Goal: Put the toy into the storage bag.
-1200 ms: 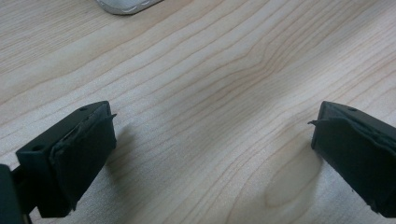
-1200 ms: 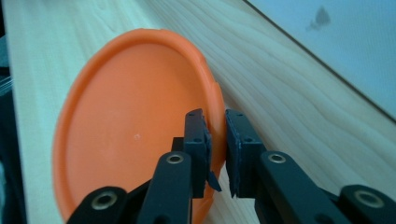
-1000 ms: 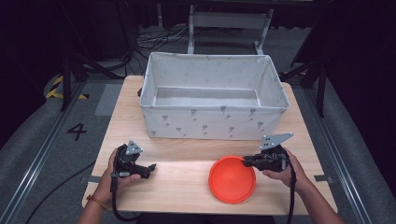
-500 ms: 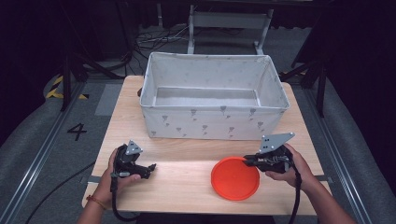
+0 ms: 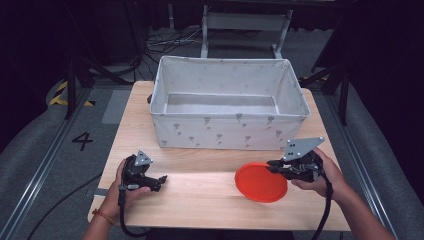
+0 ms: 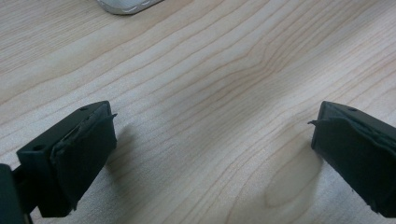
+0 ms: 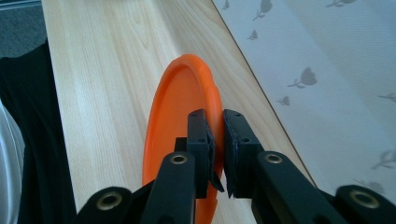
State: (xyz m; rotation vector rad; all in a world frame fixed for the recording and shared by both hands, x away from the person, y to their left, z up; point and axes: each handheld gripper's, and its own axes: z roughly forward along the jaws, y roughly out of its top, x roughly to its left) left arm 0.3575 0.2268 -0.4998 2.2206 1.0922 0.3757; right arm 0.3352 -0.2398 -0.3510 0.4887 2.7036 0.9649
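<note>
High view: light wooden table (image 5: 200, 192) in the middle of the frame, white fabric bin (image 5: 227, 107) with small grey prints across its upper half, apparently empty. Orange plate (image 5: 261, 182) at lower right of centre, in front of the bin and apart from its front wall. Right gripper (image 5: 276, 165) at the plate's right rim, held by a hand (image 5: 325, 175) entering from the lower right; jaws narrow, pinching the plate's rim. Left gripper (image 5: 159, 179) at lower left, held by a hand (image 5: 119, 187) low over bare wood, well apart from the plate. Left gripper view: two black jaws at the lower left and lower right corners, spread wide, nothing between them but wood grain; a rounded white edge, too cropped to identify, at the top left. Right gripper view: plate (image 7: 180, 135) seen nearly edge-on in the centre, its raised rim clamped between the two close-set jaws; printed bin wall (image 7: 327, 74) filling the upper right, something the high view gives no such close look at. Likely a light, stiff plastic plate, smooth and a little slippery, best taken at the thin rim as here; whether it is lifted or resting flat not clear from any view.
</note>
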